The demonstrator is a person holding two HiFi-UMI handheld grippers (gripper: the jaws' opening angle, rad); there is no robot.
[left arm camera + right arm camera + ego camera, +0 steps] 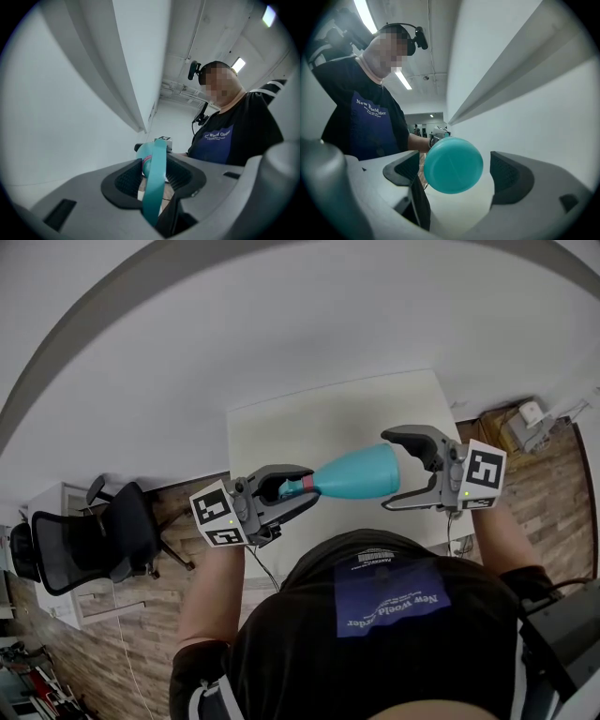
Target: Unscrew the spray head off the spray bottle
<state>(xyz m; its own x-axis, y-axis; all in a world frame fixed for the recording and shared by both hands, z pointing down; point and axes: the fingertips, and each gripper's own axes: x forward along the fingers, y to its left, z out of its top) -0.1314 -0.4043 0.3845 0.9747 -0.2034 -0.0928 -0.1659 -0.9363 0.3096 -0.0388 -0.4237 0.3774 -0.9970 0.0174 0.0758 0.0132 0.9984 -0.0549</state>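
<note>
Left gripper is clamped on the spray head, with the spray bottle level over the white table. Right gripper gapes around the base, not touching. Office chair sits off to the side.

In the head view the spray bottle lies level across the middle of the frame, over the table. Its spray head is at the left end, between the jaws of the left gripper. Its base is at the right, between the jaws of the right gripper. A chair stands at the lower left.
</note>
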